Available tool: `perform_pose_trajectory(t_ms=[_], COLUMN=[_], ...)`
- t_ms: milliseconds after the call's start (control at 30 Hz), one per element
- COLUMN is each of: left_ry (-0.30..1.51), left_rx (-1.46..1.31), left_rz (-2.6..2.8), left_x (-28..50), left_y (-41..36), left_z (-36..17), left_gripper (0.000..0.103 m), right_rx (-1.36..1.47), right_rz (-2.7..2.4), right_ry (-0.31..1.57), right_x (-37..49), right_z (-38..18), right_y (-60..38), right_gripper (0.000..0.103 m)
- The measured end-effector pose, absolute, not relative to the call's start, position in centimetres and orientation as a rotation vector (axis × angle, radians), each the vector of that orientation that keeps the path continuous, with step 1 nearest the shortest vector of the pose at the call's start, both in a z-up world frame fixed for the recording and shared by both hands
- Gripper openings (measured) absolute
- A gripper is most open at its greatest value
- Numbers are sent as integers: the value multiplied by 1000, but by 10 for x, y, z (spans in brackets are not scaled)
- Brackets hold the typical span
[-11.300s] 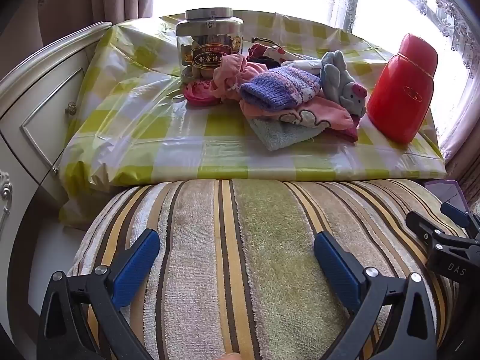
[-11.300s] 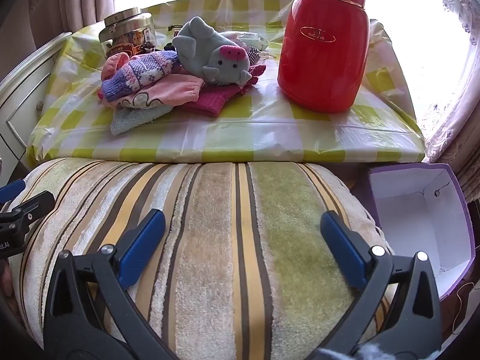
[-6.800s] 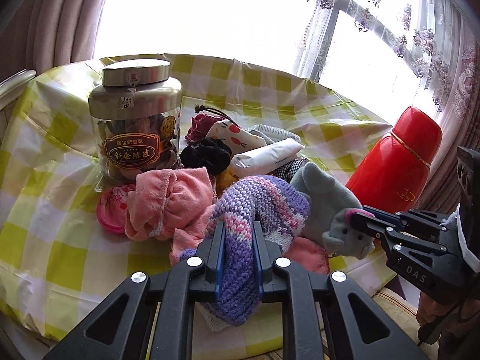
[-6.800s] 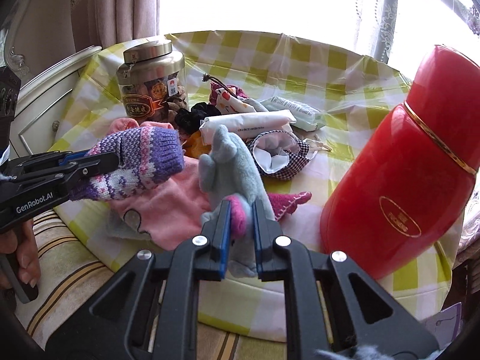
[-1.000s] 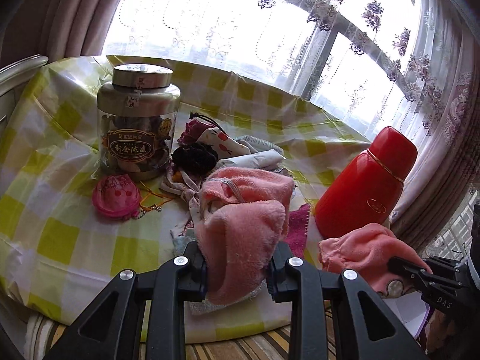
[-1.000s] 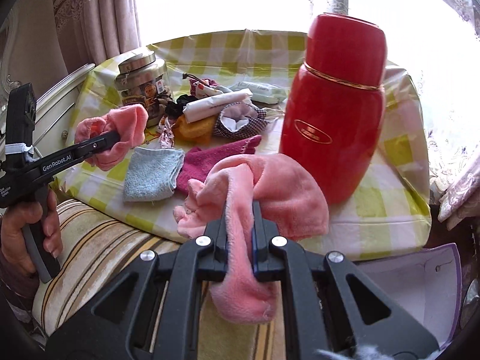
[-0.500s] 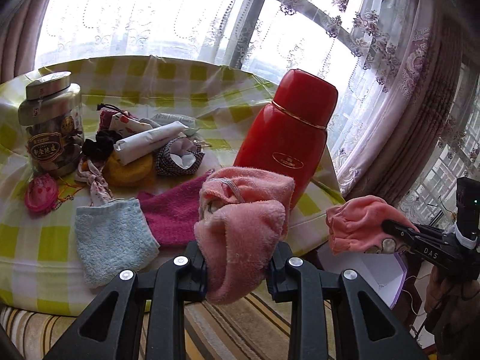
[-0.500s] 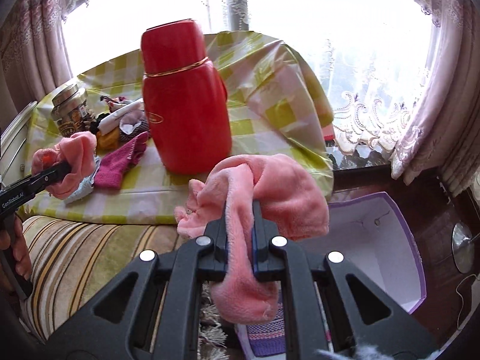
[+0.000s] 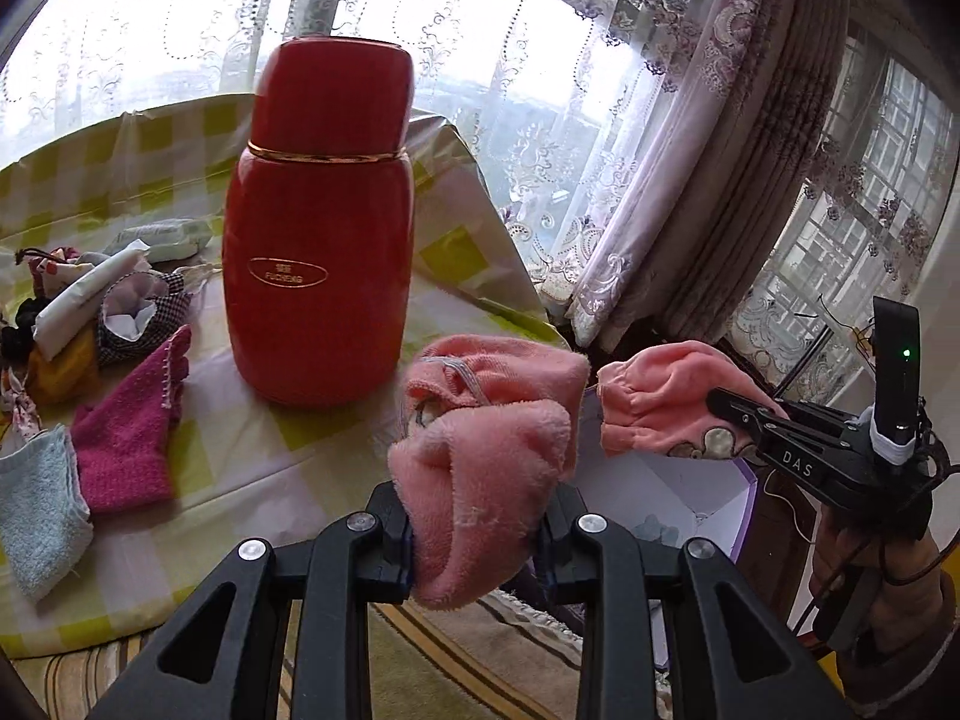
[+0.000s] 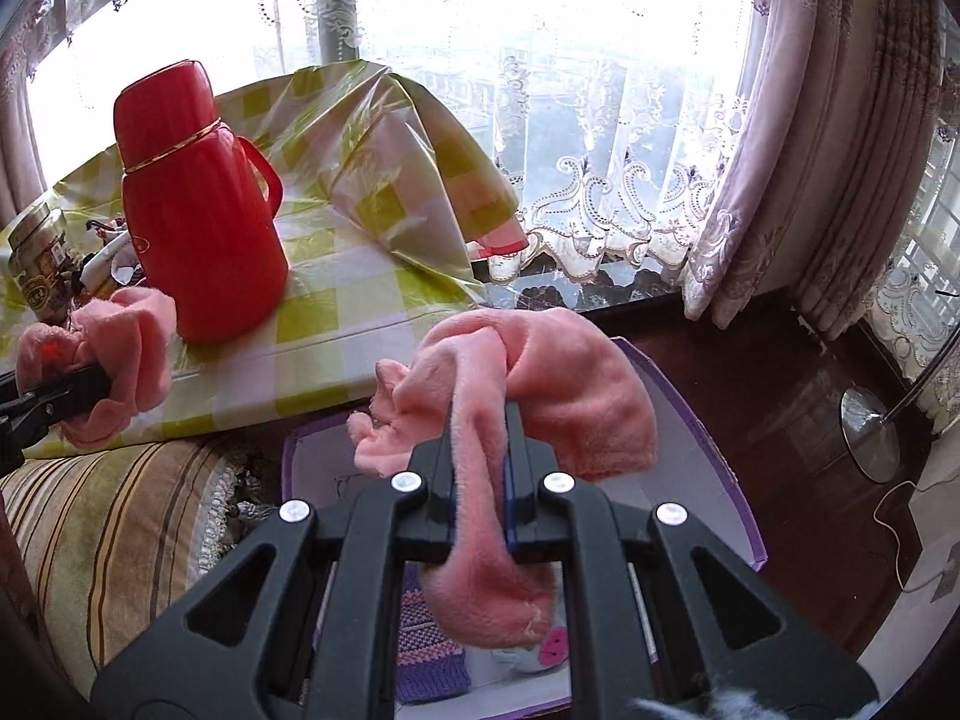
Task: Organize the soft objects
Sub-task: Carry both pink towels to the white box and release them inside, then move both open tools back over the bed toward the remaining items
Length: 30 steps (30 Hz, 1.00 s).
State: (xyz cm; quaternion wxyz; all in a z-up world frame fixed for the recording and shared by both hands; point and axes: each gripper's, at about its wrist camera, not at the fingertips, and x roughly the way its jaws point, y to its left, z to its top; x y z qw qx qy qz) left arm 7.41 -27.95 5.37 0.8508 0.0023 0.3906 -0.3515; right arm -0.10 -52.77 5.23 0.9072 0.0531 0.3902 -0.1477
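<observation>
1. Pink fleece garment (image 10: 522, 384) hangs pinched in the right gripper (image 10: 480, 480), whose jaws are clamped tight on a thin fold of it, so the bulk drapes over both sides of the fingers.
2. It is carried over the purple-edged box (image 10: 708, 468), which sits on the dark floor beside the striped cushion (image 10: 120, 516); being above the opening means a release should drop it straight in.
3. Inside the box a purple knitted item (image 10: 429, 642) and part of a soft toy (image 10: 540, 654) already lie at the bottom, so the box looks like the collecting place for soft things.
4. A second pink fleece piece (image 9: 486, 468) is gripped by the left gripper (image 9: 480, 534); its jaws stand wider apart because the bundle between them is thick.
5. That bundle hangs just past the table edge (image 9: 336, 450), near the box, probably queued to follow.
6. On the checked cloth a magenta cloth (image 9: 132, 420) and a pale blue towel (image 9: 36, 510) lie flat beside the red flask (image 9: 318, 228), seemingly left for later trips.
7. Hard items such as the flask stay put, being no part of the sorting.
</observation>
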Motion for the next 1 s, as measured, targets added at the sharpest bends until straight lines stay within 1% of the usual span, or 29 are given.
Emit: perform_pose_trajectory(t_ms=[200, 233, 300, 333, 367, 400, 433, 500, 567, 800, 1000], left_ry=[849, 850, 863, 867, 870, 873, 875, 877, 882, 874, 873], left_rx=[32, 35, 40, 44, 50, 54, 59, 63, 56, 34, -2], left_rz=[-815, -826, -851, -855, -859, -862, -863, -862, -852, -828, -792], left_x=[69, 68, 66, 66, 64, 63, 62, 61, 62, 61, 65], left_y=[-319, -325, -337, -341, -347, -350, -351, -350, -348, -329, -304], left_z=[50, 50, 48, 47, 46, 46, 46, 45, 44, 49, 51], left_gripper=[32, 35, 50, 54, 61, 63, 63, 64, 64, 64, 64], right_rx=[112, 116, 123, 128, 134, 138, 141, 144, 143, 146, 129], right_rz=[-367, -374, -386, -393, -399, -404, -407, -408, -404, -364, -266], right_ry=[796, 794, 792, 793, 793, 794, 792, 781, 767, 745, 748], right_x=[-8, -9, -11, -12, -12, -13, -13, -15, -16, -12, -5], right_z=[52, 53, 54, 54, 54, 54, 54, 55, 57, 65, 69], right_y=[-545, -548, -551, -553, -555, -556, -557, -558, -556, -544, -517], right_gripper=[14, 14, 14, 15, 18, 23, 27, 49, 60, 69, 69])
